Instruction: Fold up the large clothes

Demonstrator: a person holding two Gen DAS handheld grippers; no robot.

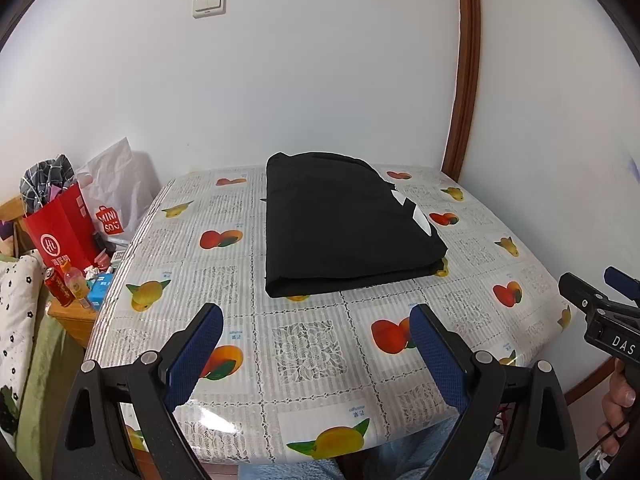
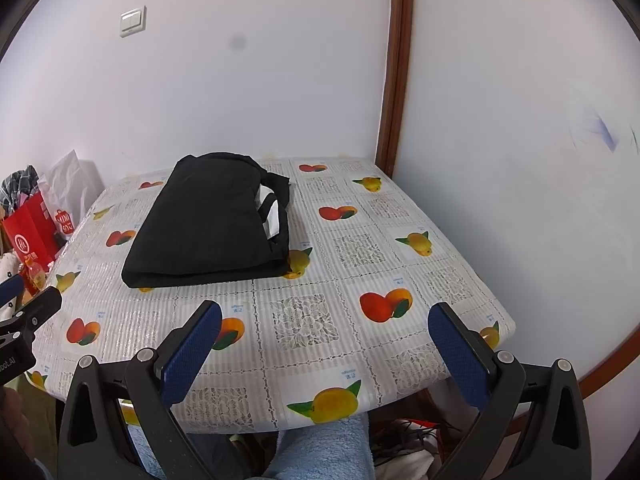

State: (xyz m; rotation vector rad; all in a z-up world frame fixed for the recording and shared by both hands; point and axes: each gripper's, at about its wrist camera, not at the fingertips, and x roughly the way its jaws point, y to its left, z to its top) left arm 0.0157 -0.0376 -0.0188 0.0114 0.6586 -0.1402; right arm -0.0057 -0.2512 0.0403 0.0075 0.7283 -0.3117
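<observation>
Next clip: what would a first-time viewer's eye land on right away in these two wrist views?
First, the black garment, folded into a neat thick rectangle with white stripes peeking out at its right edge, lying toward the far side of the fruit-print tablecloth. Next, the left gripper and right gripper, both open and empty over the near table edge. Then the red paper bag in the clutter left of the table.

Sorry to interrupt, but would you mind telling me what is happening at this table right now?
A person holds a two-finger gripper in each hand, working on folding clothes. A black garment lies folded into a neat rectangle on the fruit-patterned tablecloth, toward the wall. The left gripper and the right gripper are both open, empty, near the table's front edge and apart from the garment. The fold looks finished.
</observation>
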